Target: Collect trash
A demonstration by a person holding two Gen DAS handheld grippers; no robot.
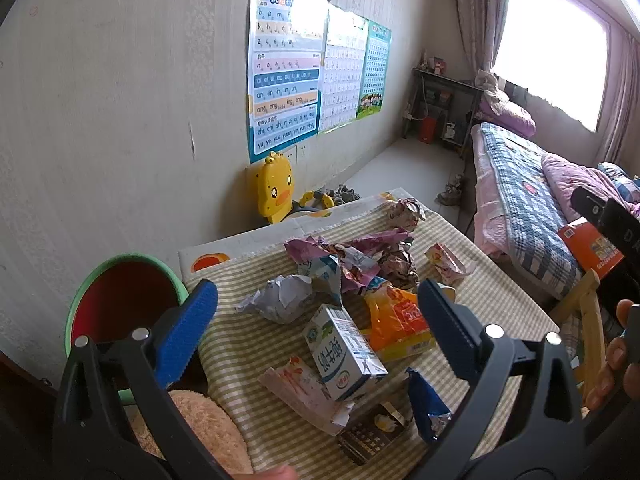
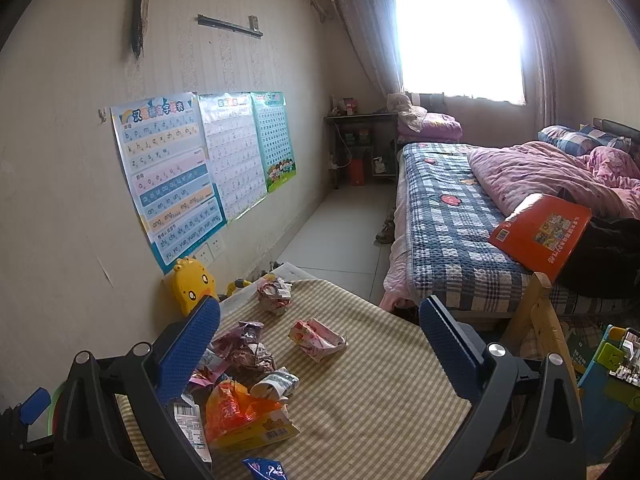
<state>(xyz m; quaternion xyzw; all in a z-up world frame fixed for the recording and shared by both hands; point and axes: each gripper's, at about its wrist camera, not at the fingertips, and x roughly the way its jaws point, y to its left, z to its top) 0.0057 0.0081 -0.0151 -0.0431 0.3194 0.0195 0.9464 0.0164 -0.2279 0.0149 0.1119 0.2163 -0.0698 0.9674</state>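
Observation:
Trash lies scattered on a table with a checked cloth point(image 1: 492, 300) point(image 2: 380, 380). A white milk carton point(image 1: 346, 350) lies between the fingers of my left gripper point(image 1: 320, 330), which hovers open above it. Around it are an orange snack bag point(image 1: 394, 322) point(image 2: 240, 416), crumpled grey paper point(image 1: 280, 298), purple wrappers point(image 1: 360, 256) point(image 2: 244, 346), a pink wrapper point(image 1: 446, 262) point(image 2: 318, 338), a flat pink packet point(image 1: 304, 390) and a blue wrapper point(image 1: 426, 406) point(image 2: 266, 470). My right gripper point(image 2: 320, 340) is open above the table, holding nothing.
A green-rimmed red bin point(image 1: 120, 304) stands left of the table by the wall. A plush toy point(image 1: 208, 428) lies at the near edge. A yellow duck chair point(image 1: 274, 188) point(image 2: 192, 284) stands behind the table. The bed point(image 2: 460, 216) with an orange book point(image 2: 540, 234) is to the right.

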